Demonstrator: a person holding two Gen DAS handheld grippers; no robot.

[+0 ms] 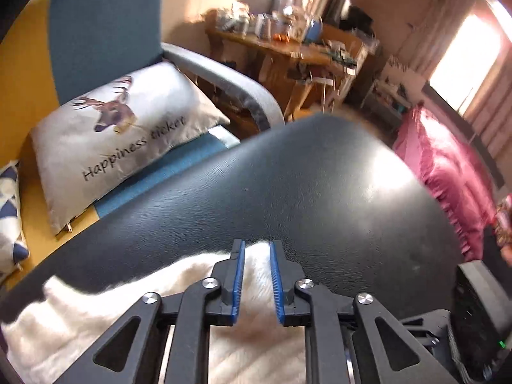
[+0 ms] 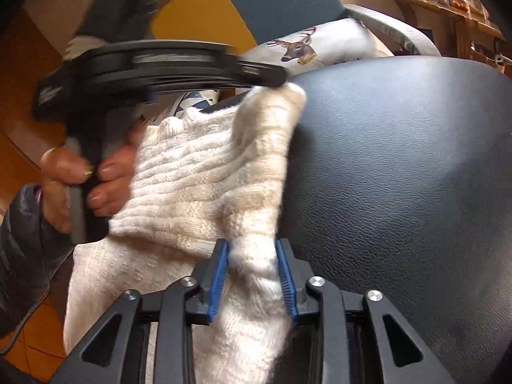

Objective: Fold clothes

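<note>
Right wrist alone shows hand (image 2: 80, 176) beside sweater (image 2: 198, 172).

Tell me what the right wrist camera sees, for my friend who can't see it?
The right gripper pinches a fold of a cream knitted sweater lying on a dark leathery seat. On the left, a hand holds the other gripper, blurred, which grips the sweater's far corner. Behind sits a deer cushion on a blue and yellow chair.

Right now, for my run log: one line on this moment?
stage: folding | left gripper: holding white sweater edge | right gripper: shut on sweater fold | surface: black cushion
</note>
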